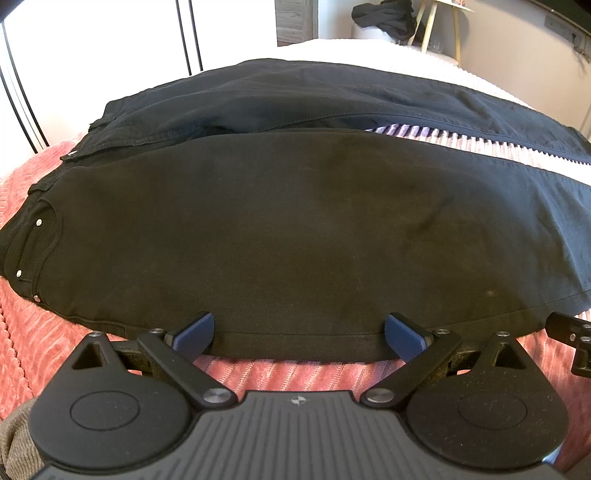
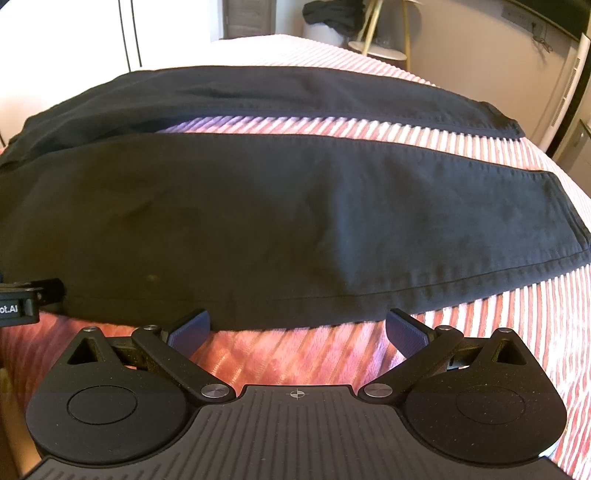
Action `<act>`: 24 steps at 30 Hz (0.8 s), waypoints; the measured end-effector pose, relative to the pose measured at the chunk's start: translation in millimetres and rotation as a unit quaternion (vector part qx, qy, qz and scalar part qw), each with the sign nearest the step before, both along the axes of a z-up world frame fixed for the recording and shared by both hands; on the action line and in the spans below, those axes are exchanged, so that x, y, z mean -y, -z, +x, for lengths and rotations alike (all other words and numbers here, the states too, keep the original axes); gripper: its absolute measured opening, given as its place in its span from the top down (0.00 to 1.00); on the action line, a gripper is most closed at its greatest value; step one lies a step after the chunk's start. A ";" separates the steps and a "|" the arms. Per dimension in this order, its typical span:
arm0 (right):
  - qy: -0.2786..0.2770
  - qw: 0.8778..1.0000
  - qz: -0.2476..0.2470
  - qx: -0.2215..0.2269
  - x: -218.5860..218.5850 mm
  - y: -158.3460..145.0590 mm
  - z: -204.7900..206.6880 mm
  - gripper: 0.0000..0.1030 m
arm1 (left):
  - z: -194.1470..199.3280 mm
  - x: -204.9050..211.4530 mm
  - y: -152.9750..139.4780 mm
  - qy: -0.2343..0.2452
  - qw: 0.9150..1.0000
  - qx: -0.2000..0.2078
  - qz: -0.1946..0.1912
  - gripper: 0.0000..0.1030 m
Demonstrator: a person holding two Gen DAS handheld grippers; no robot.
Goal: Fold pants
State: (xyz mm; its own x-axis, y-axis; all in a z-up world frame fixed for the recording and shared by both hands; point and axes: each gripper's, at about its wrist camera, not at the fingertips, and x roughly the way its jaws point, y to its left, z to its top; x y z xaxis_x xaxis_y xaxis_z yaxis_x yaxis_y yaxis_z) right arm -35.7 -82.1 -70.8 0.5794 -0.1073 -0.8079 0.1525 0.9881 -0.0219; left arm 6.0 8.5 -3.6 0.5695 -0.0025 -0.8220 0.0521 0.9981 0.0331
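Note:
Black pants lie flat on a pink ribbed bedspread, waistband to the left and both legs running right with a strip of bedspread between them. My left gripper is open, its blue pads straddling the near edge of the near leg at the thigh. My right gripper is open at the near edge of the same leg, further toward the hem. Each gripper's tip shows at the edge of the other's view.
The bed's far edge meets a white wall with black rails. A dark garment is heaped on a stand beside gold legs beyond the bed. A radiator stands at the right.

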 end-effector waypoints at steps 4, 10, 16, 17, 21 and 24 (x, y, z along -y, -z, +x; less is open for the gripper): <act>0.000 1.000 0.000 0.000 0.1 0.0 0.2 0.00 | -0.2 -0.9 -0.4 -0.001 1.000 0.000 -0.002 0.04; -0.001 1.000 0.000 -0.002 0.3 0.3 -0.3 0.00 | 1.6 -1.4 -0.9 -0.002 1.000 -0.002 -0.006 0.04; -0.003 1.000 0.000 -0.006 0.5 1.1 1.0 0.00 | 3.5 -2.3 -0.2 -0.002 1.000 -0.007 -0.009 0.04; -0.004 1.000 0.000 -0.007 0.1 1.3 1.4 0.00 | 3.6 -2.6 -0.4 -0.002 1.000 -0.007 -0.010 0.04; -0.001 1.000 0.001 -0.013 0.4 2.6 3.2 0.00 | 4.8 -3.4 0.2 -0.005 1.000 -0.009 -0.012 0.04; 0.001 1.000 0.004 -0.022 1.0 4.6 5.5 0.00 | 5.5 -4.4 0.5 -0.005 1.000 -0.010 -0.014 0.04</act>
